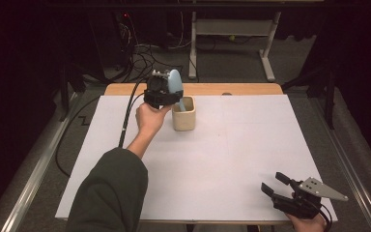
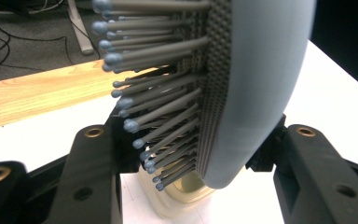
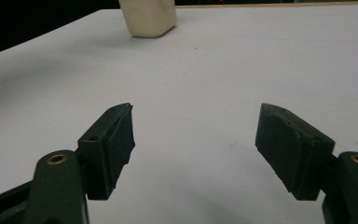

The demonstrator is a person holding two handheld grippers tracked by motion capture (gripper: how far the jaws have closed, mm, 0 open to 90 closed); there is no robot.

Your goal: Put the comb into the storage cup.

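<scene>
White sheeting covers the table [image 1: 232,159], with a strip of bare wood along its far edge and dark floor, cables and a desk frame beyond. At our left gripper [image 1: 166,99] the jaws are clamped on a pale blue hairbrush [image 1: 175,83]: in the left gripper view one black jaw presses against the bristle side and the other against the smooth back of the brush head [image 2: 256,84], whose grey, ball-tipped bristles [image 2: 158,107] point toward the left of that view. We hold the brush upright, head uppermost, directly above the mouth of a cream-coloured cup [image 1: 183,113]; the lower end of the brush reaches down to the cup's rim, though whether it touches the cup we cannot tell. Our left forearm, in a dark green sleeve [image 1: 111,193], extends from the near edge toward the cup. Well apart, at the near right corner of the table, our right gripper [image 1: 276,183] rests with its jaws spread wide and nothing between them, facing the distant cup [image 3: 148,17].
</scene>
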